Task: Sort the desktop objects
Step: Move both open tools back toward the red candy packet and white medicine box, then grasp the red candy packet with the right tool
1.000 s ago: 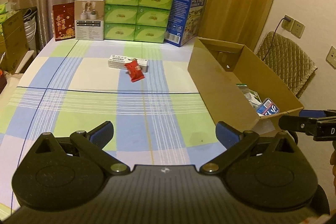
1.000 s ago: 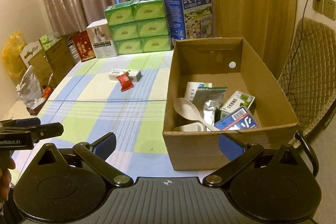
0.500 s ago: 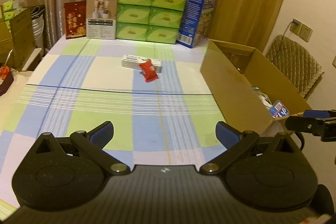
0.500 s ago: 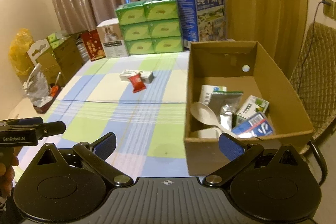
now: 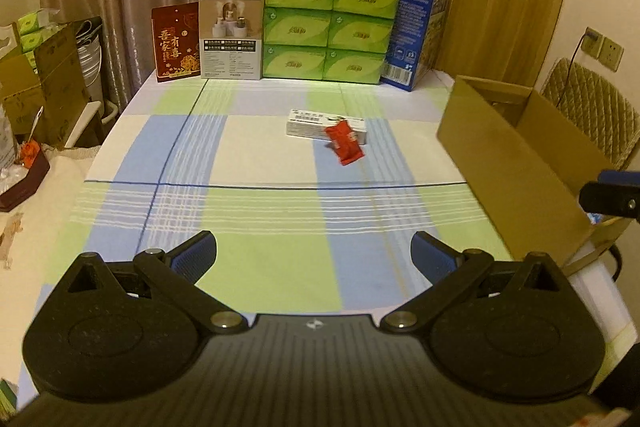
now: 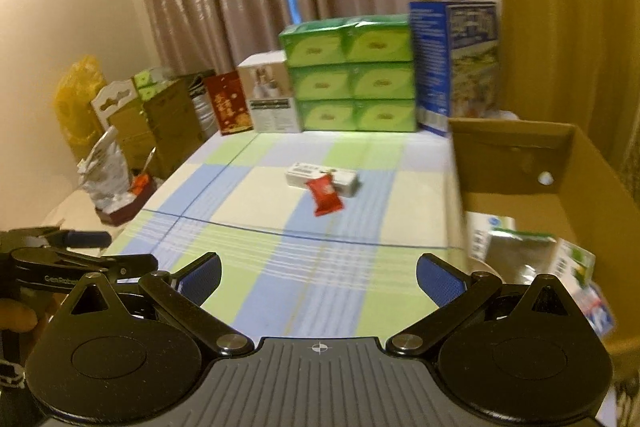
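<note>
Both grippers, left gripper and right gripper, gape empty; red packet apparently lies lengthwise toward the camera.

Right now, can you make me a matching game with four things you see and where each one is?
Things:
1. red snack packet
2. white flat box
3. cardboard box
4. green tissue packs

Places:
A. stacked at the far end of the table
B. at the table's right edge, open on top
C. mid-table, lying flat, behind the red thing
D. mid-table, leaning on the front of the white thing

Pairs: 1-D, 2-C, 3-B, 4-A

Both grippers, left gripper and right gripper, have their jaws wide apart and hold nothing.
</note>
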